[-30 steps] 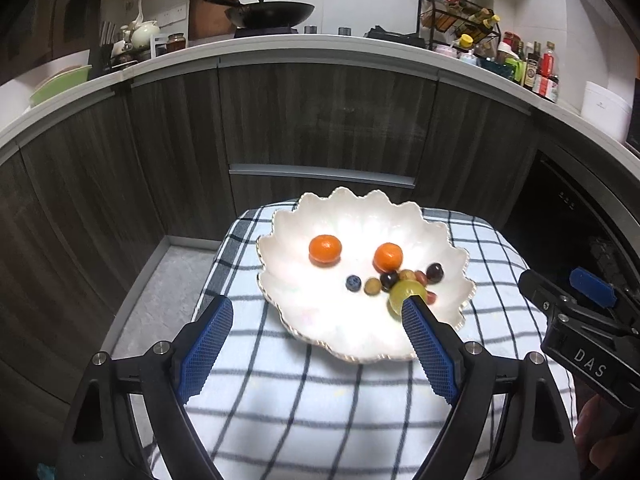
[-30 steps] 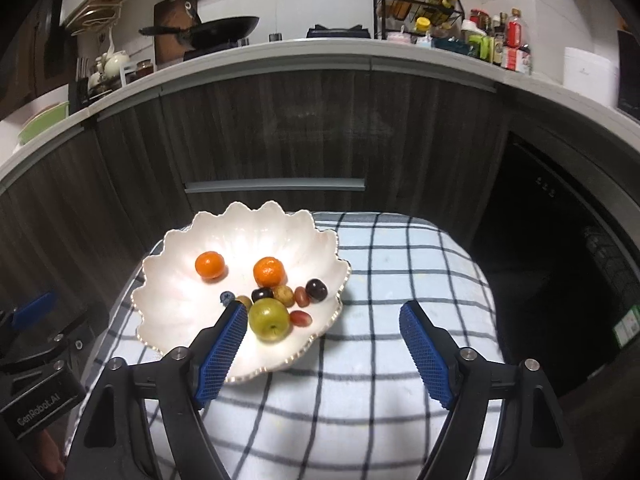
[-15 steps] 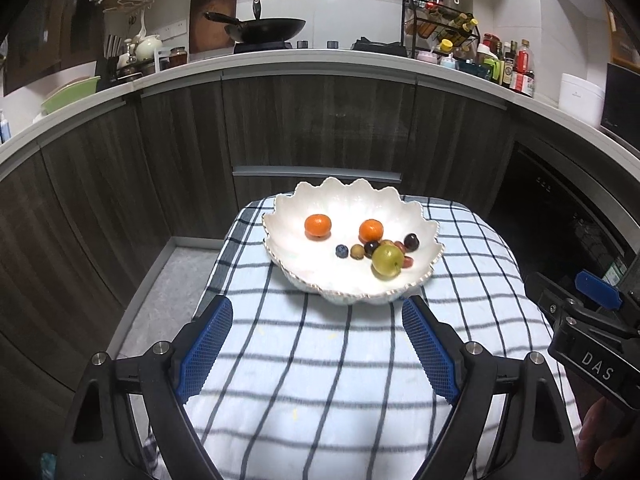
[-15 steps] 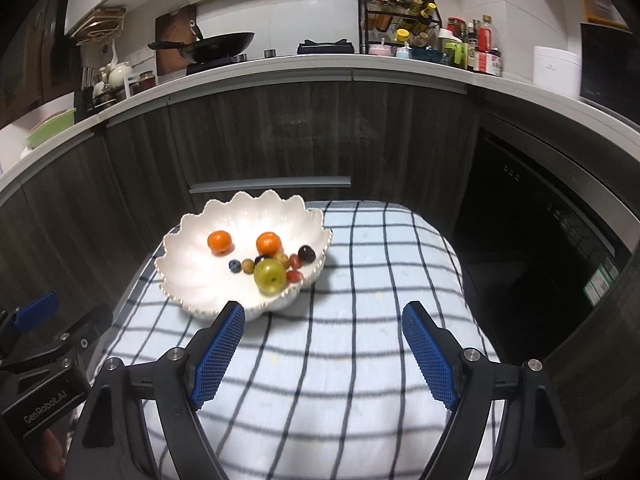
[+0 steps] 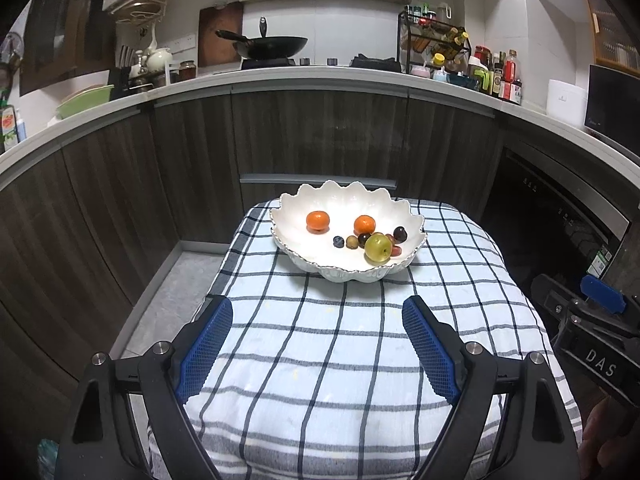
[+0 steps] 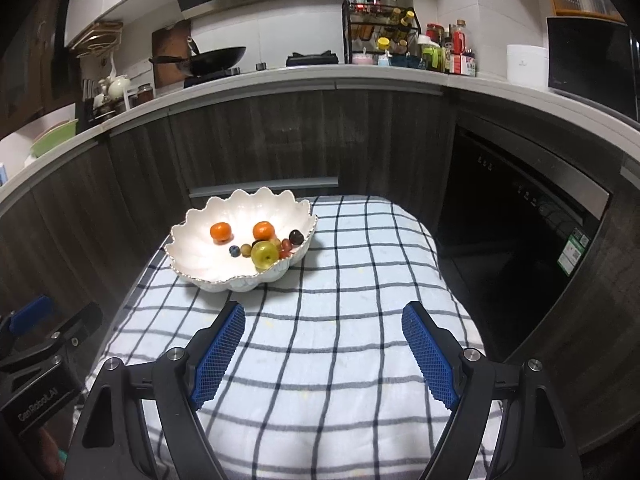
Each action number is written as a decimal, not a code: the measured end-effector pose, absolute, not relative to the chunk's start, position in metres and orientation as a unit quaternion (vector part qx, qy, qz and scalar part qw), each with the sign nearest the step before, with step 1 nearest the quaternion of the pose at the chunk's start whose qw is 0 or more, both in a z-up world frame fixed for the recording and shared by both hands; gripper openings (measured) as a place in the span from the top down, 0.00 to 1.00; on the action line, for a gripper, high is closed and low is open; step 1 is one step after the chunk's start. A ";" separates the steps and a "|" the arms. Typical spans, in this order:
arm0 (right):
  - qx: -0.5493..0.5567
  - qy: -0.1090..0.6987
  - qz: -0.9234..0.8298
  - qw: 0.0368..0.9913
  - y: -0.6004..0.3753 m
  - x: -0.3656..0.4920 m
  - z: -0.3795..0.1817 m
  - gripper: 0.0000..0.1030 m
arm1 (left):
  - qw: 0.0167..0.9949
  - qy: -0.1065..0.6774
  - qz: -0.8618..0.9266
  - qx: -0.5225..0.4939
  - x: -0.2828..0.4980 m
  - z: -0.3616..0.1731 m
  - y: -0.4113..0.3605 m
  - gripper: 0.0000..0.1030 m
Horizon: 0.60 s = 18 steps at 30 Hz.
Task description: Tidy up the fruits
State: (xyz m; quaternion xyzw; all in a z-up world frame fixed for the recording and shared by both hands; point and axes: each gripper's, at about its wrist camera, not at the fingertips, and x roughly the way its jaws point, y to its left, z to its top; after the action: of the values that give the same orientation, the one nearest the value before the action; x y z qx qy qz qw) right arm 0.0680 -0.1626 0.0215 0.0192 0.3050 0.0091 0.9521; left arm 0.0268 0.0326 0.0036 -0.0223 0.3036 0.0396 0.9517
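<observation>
On the far end of the checked cloth (image 5: 360, 360) sits a white scalloped bowl (image 5: 320, 204), and all the fruit I can see lies inside it: two small oranges (image 5: 318, 221) towards the back, a green apple (image 5: 377, 247) at the near right, and a cluster of little dark and reddish fruits (image 5: 399, 234) between them, with what looks like a blueberry (image 5: 339, 241), though it is too small to be sure.

My guess is that the oranges and apple are firm and light enough to take across the middle. The little ones look soft and smooth, likely to roll or bruise, so each wants a gentle pinch from above. The bowl looks like ceramic and its thin rim would chip if knocked.

Both tools hang well short of the bowl, over the near part of the covered worktop. The left gripper (image 5: 316, 344) has its blue pads (image 5: 206, 344) spread wide with only cloth between them. The right gripper (image 6: 324, 354) is likewise spread and empty, with the bowl ahead and to its left.
</observation>
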 end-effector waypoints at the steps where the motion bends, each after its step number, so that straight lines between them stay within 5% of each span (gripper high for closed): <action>1: 0.016 0.300 0.009 0.954 -0.163 0.063 0.023 0.21 | 0.952 0.302 0.042 -0.023 0.023 0.003 0.033 0.15; 18: 0.024 0.291 -0.009 0.956 -0.173 0.034 0.024 0.21 | 0.957 0.285 0.041 -0.023 0.001 0.004 0.029 0.12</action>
State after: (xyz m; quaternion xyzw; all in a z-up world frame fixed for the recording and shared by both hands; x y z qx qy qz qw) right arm 0.0340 -0.1733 0.0240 0.0238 0.2911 -0.0090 0.9563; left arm 0.0013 0.0289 0.0039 -0.0226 0.2852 0.0406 0.9574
